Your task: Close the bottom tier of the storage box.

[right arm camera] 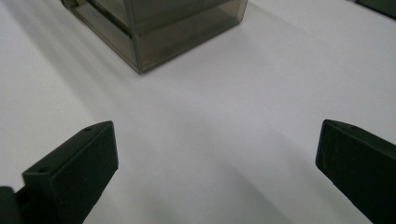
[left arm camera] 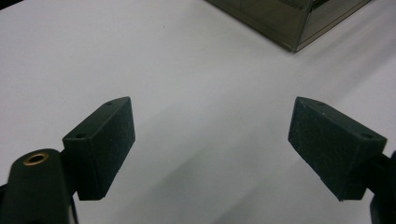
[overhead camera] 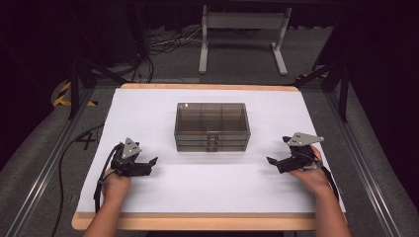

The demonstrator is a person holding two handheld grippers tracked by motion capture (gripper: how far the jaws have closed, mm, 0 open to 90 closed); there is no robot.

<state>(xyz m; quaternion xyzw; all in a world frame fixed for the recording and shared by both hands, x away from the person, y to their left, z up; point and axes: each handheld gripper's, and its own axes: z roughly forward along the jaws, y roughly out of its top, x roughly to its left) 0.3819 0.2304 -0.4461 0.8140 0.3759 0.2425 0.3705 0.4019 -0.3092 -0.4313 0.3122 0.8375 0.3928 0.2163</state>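
A smoky translucent drawer box (overhead camera: pixel 212 126) stands in the middle of the white table top (overhead camera: pixel 148 108), its stacked drawer fronts facing the person. My left gripper (overhead camera: pixel 148 165) rests low at the front left, pointing right toward the box, jaws wide apart and empty (left arm camera: pixel 212 144). The box's corner (left arm camera: pixel 299 23) shows beyond them. My right gripper (overhead camera: pixel 274 155) sits at the front right, pointing left, jaws spread wide with nothing between them (right arm camera: pixel 217 161). A corner of the box (right arm camera: pixel 159 32) lies ahead of it.
The white sheet covers a wooden table edge (overhead camera: pixel 197 222). Cables (overhead camera: pixel 69 158) trail off the left side. A white metal frame (overhead camera: pixel 242 39) stands on the floor behind the table. Bare sheet lies between both grippers and in front of the box.
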